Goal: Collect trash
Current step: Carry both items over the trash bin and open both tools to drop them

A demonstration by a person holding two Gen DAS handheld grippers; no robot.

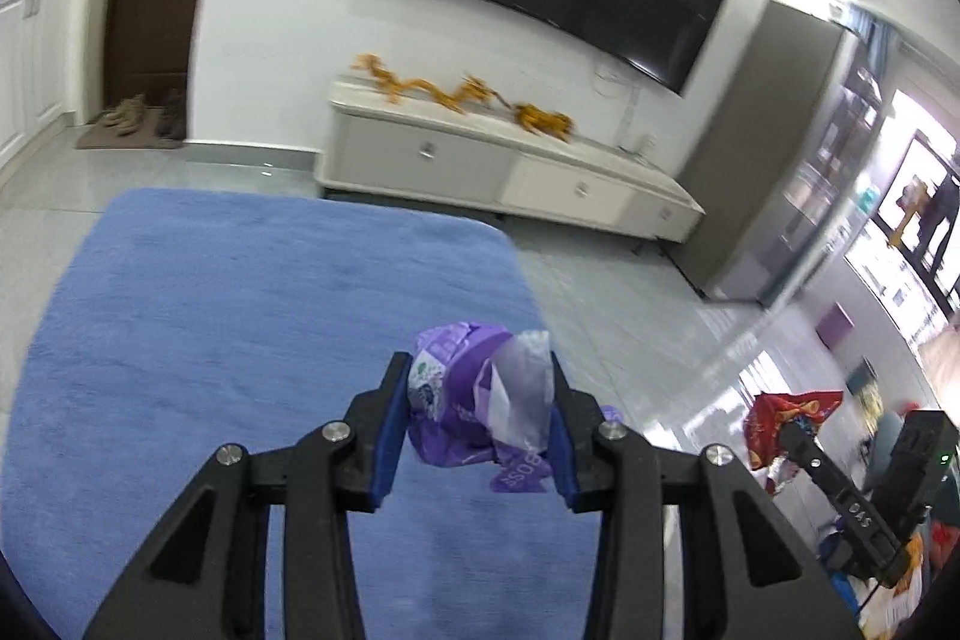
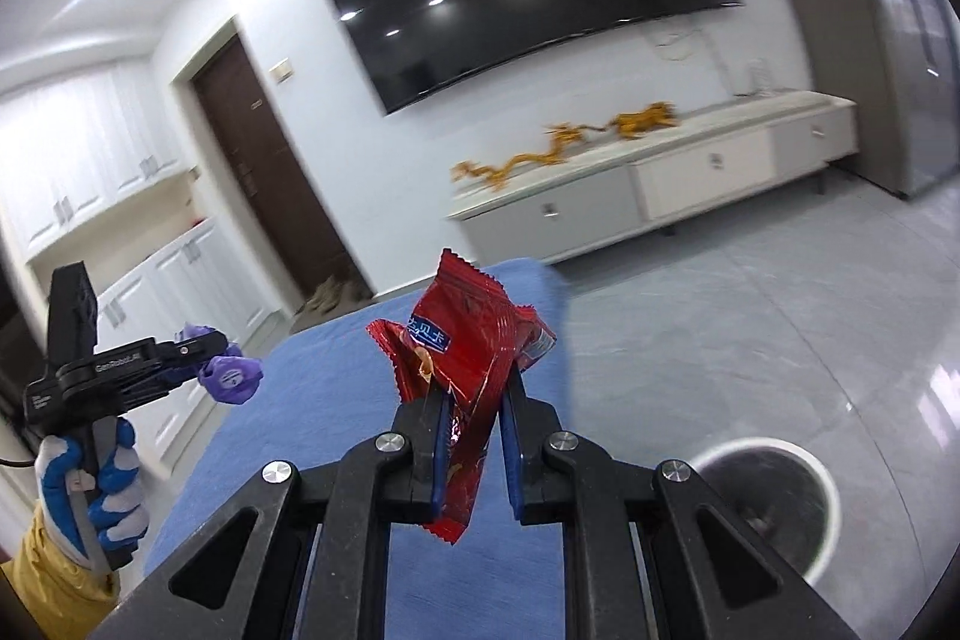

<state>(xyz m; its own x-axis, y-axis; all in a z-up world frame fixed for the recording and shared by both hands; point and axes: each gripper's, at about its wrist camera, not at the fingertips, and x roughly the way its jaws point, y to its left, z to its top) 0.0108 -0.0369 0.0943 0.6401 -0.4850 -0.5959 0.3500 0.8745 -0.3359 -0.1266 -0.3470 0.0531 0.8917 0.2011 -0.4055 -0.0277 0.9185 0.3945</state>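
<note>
**Both hands loaded, bin's right there**

Left gripper (image 1: 480,424) is clamped on a crumpled purple wrapper (image 1: 474,400), pads squeezing it from both sides, held up over the blue rug (image 1: 240,310). Right gripper (image 2: 474,400) is pinched tight on a red snack wrapper (image 2: 468,352), also in the air above the rug.

Handling-wise, both look like thin crinkly film: basically weightless, soft, a bit slick, nothing to break. The purple one is a wad, so grabbing across the middle like this seems fine. The red one is flat, and I'd guess pinching near its lower half is what keeps it from flopping.

The red wrapper's long axis runs roughly upright, with its serrated end pointing up past the fingertips. The purple one has no real long axis.

White trash bin (image 2: 774,445) sits on the tile floor (image 2: 750,310), just off to the right of the right gripper.
</note>
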